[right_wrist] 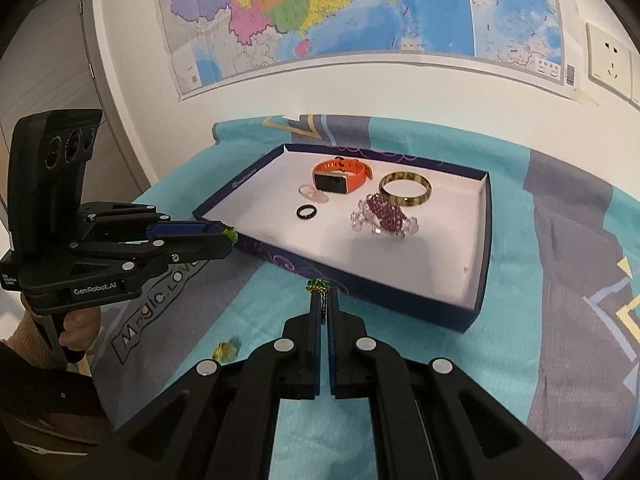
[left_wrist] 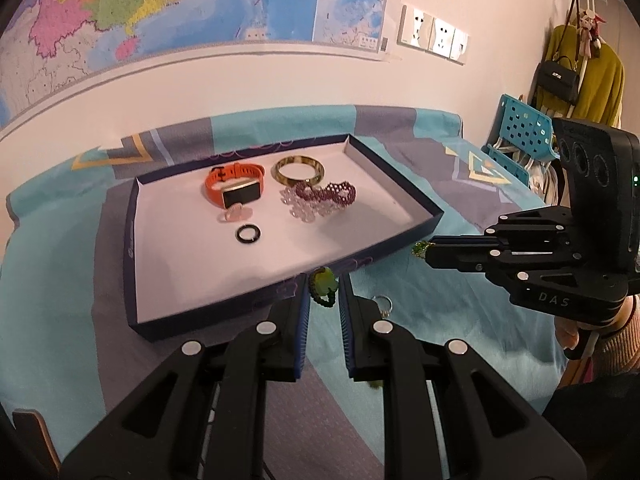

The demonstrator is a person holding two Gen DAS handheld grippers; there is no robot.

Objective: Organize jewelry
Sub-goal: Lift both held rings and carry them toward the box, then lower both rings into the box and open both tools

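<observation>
My left gripper (left_wrist: 324, 292) pinches a green beaded ring (left_wrist: 322, 286) at its fingertips, just before the near wall of the navy tray (left_wrist: 400, 184). My right gripper (right_wrist: 325, 300) is pressed nearly closed on a small green-and-gold beaded piece (right_wrist: 318, 286). Inside the tray lie an orange watch (left_wrist: 234, 188), amber bangle (left_wrist: 298, 168), purple bead bracelet (left_wrist: 332, 194) and black ring (left_wrist: 248, 234).

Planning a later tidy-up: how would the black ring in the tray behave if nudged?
The black ring looks rigid and small, so probably light. Lying flat on the smooth tray floor, it would likely slide, and might roll if tipped on edge.
</observation>
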